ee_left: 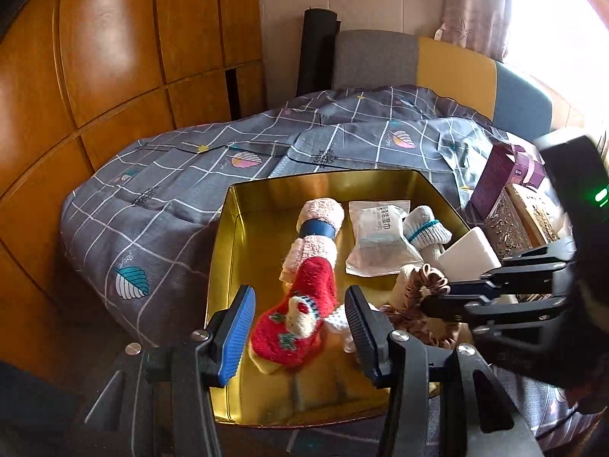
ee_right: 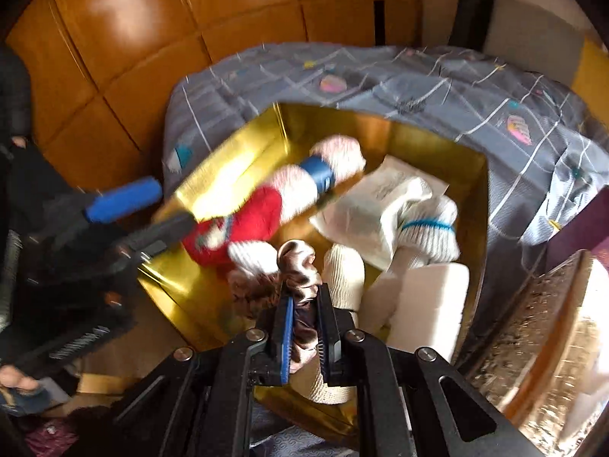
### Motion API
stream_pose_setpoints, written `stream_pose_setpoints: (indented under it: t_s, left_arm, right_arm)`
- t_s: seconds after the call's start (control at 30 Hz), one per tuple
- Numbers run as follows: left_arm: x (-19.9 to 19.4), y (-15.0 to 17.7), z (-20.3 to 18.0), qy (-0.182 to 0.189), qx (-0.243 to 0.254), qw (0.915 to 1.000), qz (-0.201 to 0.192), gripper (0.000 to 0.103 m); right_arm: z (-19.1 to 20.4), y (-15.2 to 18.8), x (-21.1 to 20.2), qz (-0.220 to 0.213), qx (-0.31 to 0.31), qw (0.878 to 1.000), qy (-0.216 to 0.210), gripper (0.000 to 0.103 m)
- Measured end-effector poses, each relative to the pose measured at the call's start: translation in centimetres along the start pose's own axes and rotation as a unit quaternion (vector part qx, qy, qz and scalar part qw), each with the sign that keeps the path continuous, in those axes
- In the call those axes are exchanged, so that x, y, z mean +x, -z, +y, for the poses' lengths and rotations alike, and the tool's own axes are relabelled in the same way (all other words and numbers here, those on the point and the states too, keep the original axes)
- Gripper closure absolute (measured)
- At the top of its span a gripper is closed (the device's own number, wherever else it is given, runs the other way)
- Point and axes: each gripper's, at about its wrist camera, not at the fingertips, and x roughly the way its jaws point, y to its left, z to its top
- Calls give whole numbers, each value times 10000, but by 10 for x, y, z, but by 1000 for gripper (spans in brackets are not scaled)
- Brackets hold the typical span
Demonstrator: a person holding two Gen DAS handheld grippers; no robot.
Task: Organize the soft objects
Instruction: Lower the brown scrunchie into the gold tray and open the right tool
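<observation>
gold tin (ee_left: 228,251): red sock (ee_left: 295,316), wipes packet (ee_left: 377,240) | right gripper (ee_right: 304,327) jaws clamp brown scrunchie (ee_right: 297,262) | left gripper (ee_left: 300,327) jaws part-open, empty

Right gripper (ee_right: 304,327) clamped (left (ee_left: 300,331) agape)

Glossy gold metal tin (ee_left: 243,236), fuzzy knit sock (ee_left: 300,316), seemingly satin scrunchie (ee_right: 300,262)

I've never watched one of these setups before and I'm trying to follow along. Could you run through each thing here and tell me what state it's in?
Gold tin: open, no lid on, partly filled.
Red sock: lying flat in the tin.
Pink sock roll: banded, in the tin.
White sock roll: banded, in the tin.
Wipes packet: sealed, in the tin.
Brown scrunchie: pinched by the right tongs.
Left tongs: open, empty.
Right tongs: shut on the scrunchie.
</observation>
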Motion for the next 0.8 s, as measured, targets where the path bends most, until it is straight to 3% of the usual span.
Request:
stream_pose_setpoints:
  t_s: [0.23,0.47,0.6,0.73,0.8]
  left_arm:
    - [-3,1,-7,50,63,10000,-7,54]
    - [-5,1,-10,59,78,9999,-31,54]
    - [-9,0,-14,90,116,9999,-64,54]
    - [-12,-2,-18,126,153,9998,-92,54]
    - [-14,-2,-19,124,183,9997,-111,54]
  right_arm:
    - [3,5,4,-120,-27,9999,117,88]
    - [0,12,-17,-434,149,9988,178,66]
    - [-1,16,-30,-624,217,9974,279,61]
    - [-2,19,-49,-892,265,9946,456,46]
    - [-3,20,-60,-1059,271,9926,530,43]
